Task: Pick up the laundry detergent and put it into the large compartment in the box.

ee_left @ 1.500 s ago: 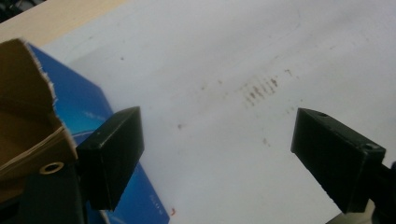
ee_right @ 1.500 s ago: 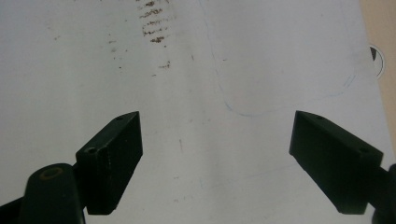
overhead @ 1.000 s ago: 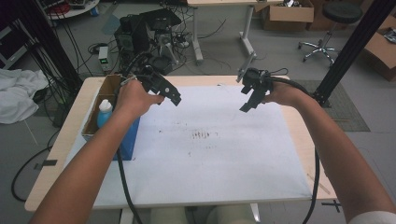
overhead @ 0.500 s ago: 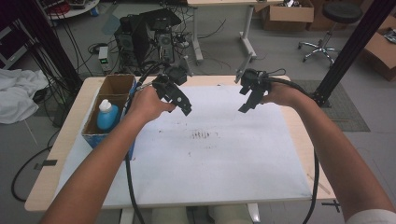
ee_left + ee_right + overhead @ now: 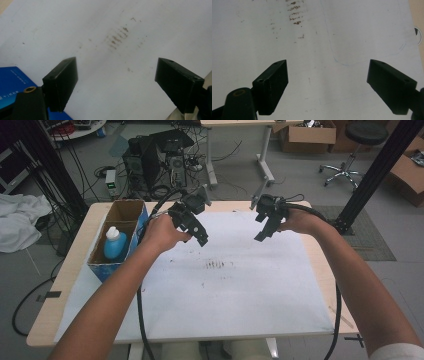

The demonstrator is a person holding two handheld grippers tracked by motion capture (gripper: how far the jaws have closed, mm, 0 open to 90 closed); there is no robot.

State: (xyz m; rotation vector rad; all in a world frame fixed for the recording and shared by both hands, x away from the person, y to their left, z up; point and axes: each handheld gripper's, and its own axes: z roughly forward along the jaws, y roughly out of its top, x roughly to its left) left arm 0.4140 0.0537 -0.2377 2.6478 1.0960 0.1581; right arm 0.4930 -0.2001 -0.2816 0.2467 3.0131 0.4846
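My left gripper (image 5: pixel 201 239) hangs over the left part of the white sheet (image 5: pixel 225 295), pointing down toward the brown smudges (image 5: pixel 216 265). Its jaws have just been closing a little, but in the left gripper view they stand wide apart with nothing between them (image 5: pixel 116 75), over bare sheet and the smudges (image 5: pixel 117 37). My right gripper (image 5: pixel 262 234) is held above the sheet's far right part. It is open and empty in the right gripper view (image 5: pixel 328 75), with the smudges (image 5: pixel 294 12) ahead of it.
A cardboard box (image 5: pixel 100 266) with a blue front stands at the table's left edge and holds a blue bottle (image 5: pixel 114 244). A blue corner of the box (image 5: pixel 12 82) lies beside my left jaw. A faint pen outline (image 5: pixel 342 62) marks the sheet.
My left hand has moved right and down, from beside the box to over the sheet's left part. The right hand has stayed put.
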